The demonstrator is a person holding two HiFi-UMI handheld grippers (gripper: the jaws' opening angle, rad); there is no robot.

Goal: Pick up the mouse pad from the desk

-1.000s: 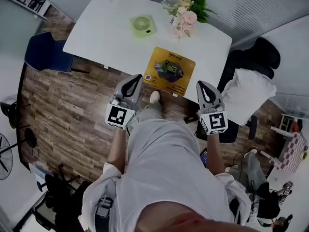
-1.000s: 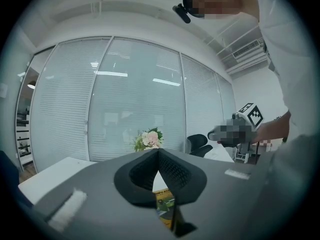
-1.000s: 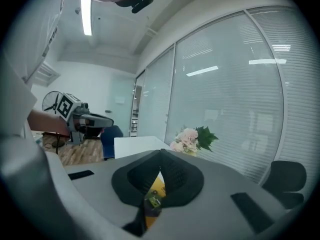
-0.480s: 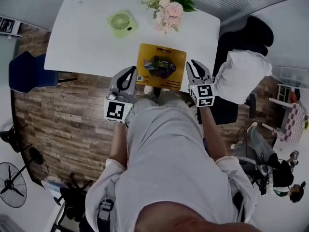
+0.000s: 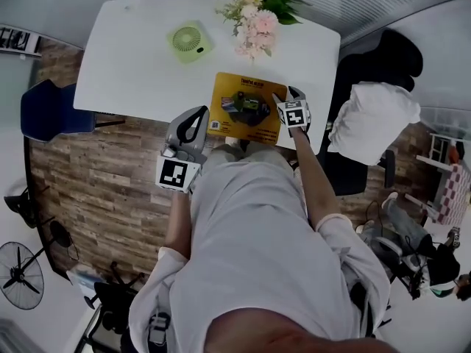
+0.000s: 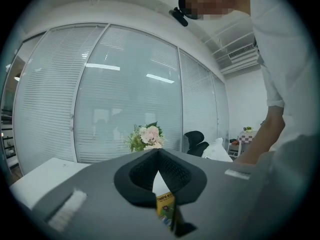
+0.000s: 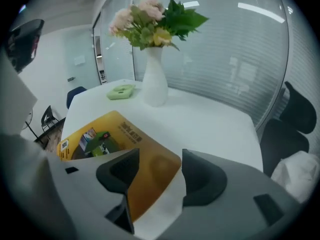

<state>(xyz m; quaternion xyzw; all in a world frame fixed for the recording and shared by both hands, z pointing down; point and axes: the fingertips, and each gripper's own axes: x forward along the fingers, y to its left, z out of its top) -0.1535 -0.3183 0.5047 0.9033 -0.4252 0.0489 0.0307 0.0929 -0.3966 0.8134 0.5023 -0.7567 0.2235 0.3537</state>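
Observation:
The yellow mouse pad (image 5: 246,105) lies flat at the near edge of the white desk (image 5: 132,57). My right gripper (image 5: 285,95) points down at the pad's right edge. Its jaws are opening, and in the right gripper view the right gripper (image 7: 160,169) straddles the corner of the mouse pad (image 7: 120,149) without pressing on it. My left gripper (image 5: 195,118) hangs off the desk's near edge, left of the pad. In its own view the left gripper (image 6: 159,154) is shut and holds nothing. A sliver of the mouse pad (image 6: 165,206) shows below its tips.
A vase of flowers (image 5: 257,17) and a small green fan (image 5: 190,41) stand behind the pad. A blue chair (image 5: 55,109) sits to the left, and a black chair with a white cushion (image 5: 372,123) to the right. Wooden floor lies below.
My right gripper has dropped down and forward onto the pad's right edge, and its jaws have gone from shut to wide apart. The left gripper has drifted slightly.

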